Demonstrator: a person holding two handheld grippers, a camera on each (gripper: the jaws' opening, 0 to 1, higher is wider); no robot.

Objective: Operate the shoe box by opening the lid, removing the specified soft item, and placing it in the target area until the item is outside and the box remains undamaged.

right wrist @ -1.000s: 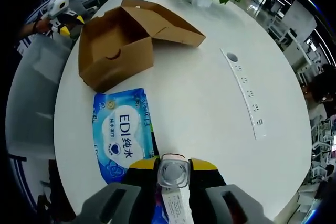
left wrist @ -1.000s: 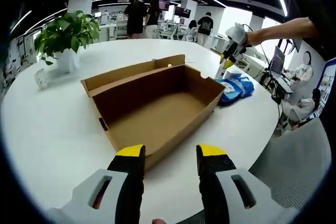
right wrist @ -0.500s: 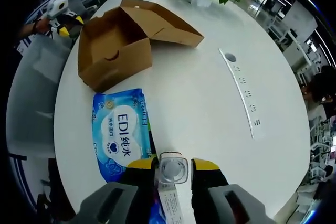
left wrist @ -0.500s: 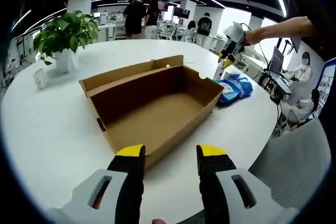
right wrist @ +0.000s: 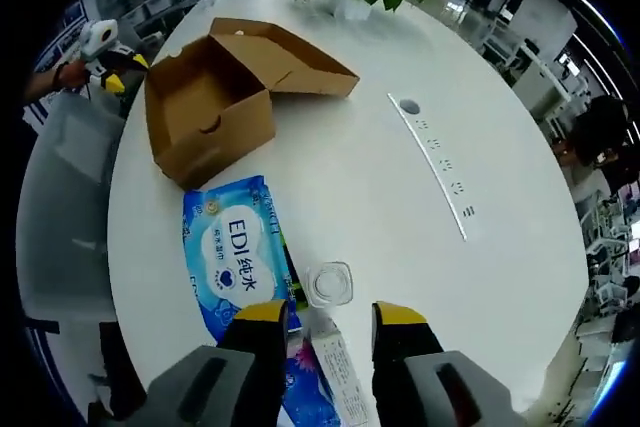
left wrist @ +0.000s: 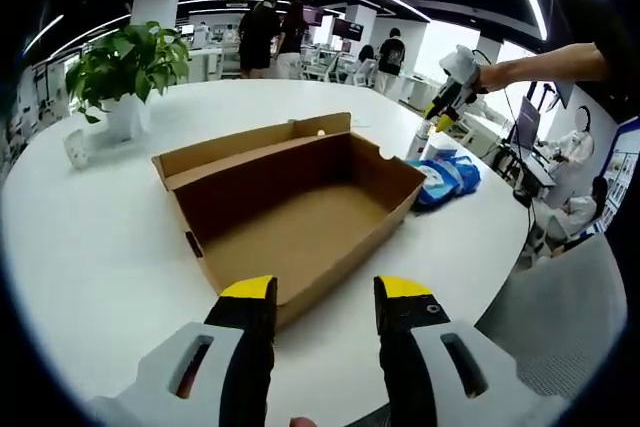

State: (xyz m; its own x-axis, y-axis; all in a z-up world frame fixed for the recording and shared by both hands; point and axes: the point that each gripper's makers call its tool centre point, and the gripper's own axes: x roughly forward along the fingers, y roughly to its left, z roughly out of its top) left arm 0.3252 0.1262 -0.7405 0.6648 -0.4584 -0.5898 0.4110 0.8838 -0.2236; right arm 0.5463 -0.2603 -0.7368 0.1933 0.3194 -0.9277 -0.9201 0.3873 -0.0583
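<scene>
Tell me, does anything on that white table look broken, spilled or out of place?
Nothing stands out. The cardboard shoe box sits open and empty, lid folded back, walls looking intact. The blue wipes pack lies flat beside it, with a small clear-capped bottle next to the pack. No spill shows on the table.

Left gripper view sits low and close at one end of the open shoe box (left wrist: 300, 212), looking along it. Right gripper view looks steeply down from the opposite end, farther off; both catch the box and white worktop (right wrist: 380, 197).
</scene>
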